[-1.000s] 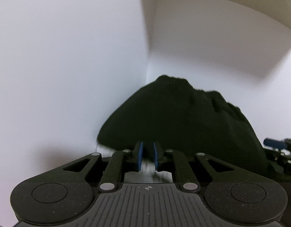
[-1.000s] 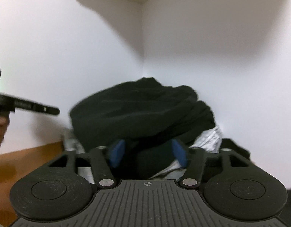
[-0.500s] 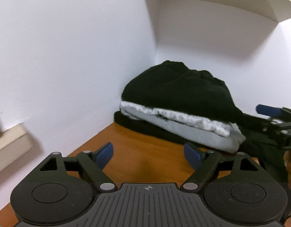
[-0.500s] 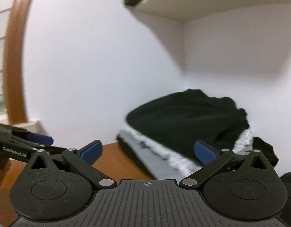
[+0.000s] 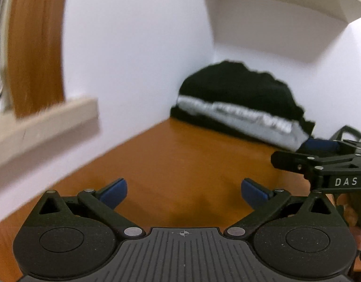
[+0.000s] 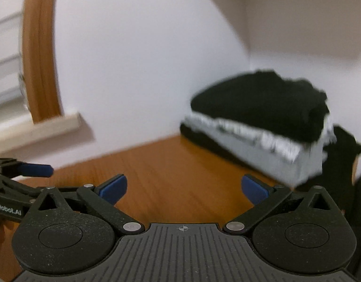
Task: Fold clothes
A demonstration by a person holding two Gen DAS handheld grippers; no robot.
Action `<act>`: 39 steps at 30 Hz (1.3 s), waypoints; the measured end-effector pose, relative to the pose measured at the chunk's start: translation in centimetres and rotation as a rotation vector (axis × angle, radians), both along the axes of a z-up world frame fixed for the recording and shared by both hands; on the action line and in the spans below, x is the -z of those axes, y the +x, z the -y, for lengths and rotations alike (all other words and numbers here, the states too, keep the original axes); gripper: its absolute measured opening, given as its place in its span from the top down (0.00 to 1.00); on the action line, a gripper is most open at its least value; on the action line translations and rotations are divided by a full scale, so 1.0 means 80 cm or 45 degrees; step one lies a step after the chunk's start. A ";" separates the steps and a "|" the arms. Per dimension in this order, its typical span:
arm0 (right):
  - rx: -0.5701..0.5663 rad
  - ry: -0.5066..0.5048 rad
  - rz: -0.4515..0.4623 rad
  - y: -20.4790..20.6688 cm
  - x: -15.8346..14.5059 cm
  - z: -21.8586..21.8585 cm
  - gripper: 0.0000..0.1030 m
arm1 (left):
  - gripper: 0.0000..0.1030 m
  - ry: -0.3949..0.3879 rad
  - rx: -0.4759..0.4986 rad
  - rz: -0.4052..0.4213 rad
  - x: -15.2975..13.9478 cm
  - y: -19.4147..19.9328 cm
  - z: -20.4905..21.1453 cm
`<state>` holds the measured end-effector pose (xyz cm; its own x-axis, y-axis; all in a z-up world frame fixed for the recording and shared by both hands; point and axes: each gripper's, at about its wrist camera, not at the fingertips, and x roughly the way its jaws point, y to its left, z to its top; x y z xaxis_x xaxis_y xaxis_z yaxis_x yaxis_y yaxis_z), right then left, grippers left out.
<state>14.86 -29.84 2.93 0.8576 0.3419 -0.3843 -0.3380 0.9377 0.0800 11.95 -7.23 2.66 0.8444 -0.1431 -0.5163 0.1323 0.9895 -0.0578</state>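
Stack of folded black and grey-white clothes (image 5: 239,108): motion-blurred, print on the grey-white layer unreadable.
Right gripper (image 5: 321,155): cut by the frame's right edge in the left wrist view.
Left gripper (image 6: 23,176): cut by the left edge in the right wrist view; lettering partly cropped.
Wooden window frame (image 5: 35,47): smeared, cropped at top.

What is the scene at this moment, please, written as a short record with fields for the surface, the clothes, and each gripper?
surface: orange-brown wooden tabletop, meeting white walls in a corner
clothes: stack in the corner; folded black garment on top, grey and white patterned folded garment beneath, another black layer at the bottom
left gripper: open, empty, over bare wood
right gripper: open, empty, apart from the stack
image: some motion blur
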 end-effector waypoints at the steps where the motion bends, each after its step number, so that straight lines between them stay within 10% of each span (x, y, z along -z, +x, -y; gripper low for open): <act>1: 0.018 -0.011 -0.016 -0.001 0.006 -0.006 0.00 | 0.00 0.009 -0.013 -0.015 0.006 0.000 -0.003; 12: 0.181 0.080 -0.241 0.005 0.043 -0.021 0.00 | 0.00 -0.024 -0.069 -0.167 0.041 0.015 -0.029; 16: 0.235 0.163 -0.303 0.004 0.051 -0.013 0.00 | 0.00 0.104 -0.084 -0.193 0.045 0.017 -0.012; 27: 0.271 -0.145 -0.338 0.002 0.057 -0.051 0.00 | 0.00 0.112 -0.102 -0.197 0.046 0.016 -0.007; 39: 0.322 -0.141 -0.343 0.000 0.058 -0.049 0.00 | 0.00 0.111 -0.143 -0.201 0.045 0.017 -0.010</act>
<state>14.84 -25.92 -1.67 0.7728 0.0758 -0.6301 -0.0753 0.9968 0.0276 13.29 -6.39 -0.96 0.7604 -0.0014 -0.6495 0.0167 0.9997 0.0175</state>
